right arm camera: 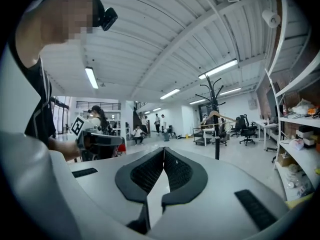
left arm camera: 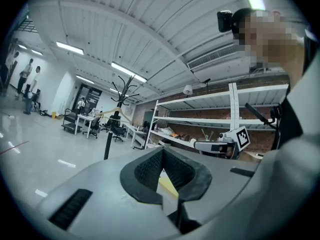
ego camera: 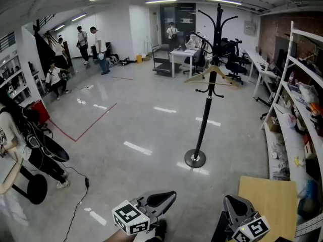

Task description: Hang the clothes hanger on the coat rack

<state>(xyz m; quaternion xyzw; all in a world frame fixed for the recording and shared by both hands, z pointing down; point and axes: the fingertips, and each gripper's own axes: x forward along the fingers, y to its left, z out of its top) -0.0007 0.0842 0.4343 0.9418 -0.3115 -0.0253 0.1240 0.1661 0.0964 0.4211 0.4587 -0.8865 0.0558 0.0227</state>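
So the wooden hanger (ego camera: 199,74) is hooked on the black coat rack (ego camera: 204,120) mid-floor, well away from the left gripper (ego camera: 164,198) and right gripper (ego camera: 234,205), both pressed together with nothing between them.

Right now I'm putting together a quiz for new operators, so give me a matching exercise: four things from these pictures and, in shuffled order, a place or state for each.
Things:
1. clothes hanger
2. coat rack
3. left gripper
4. tan board

Places or states:
A. stands upright on a round black base
B. lies at the lower right of the head view, beside the shelves
C. hangs on the rack
D. jaws shut, nothing held

Pairs: 1-C, 2-A, 3-D, 4-B.
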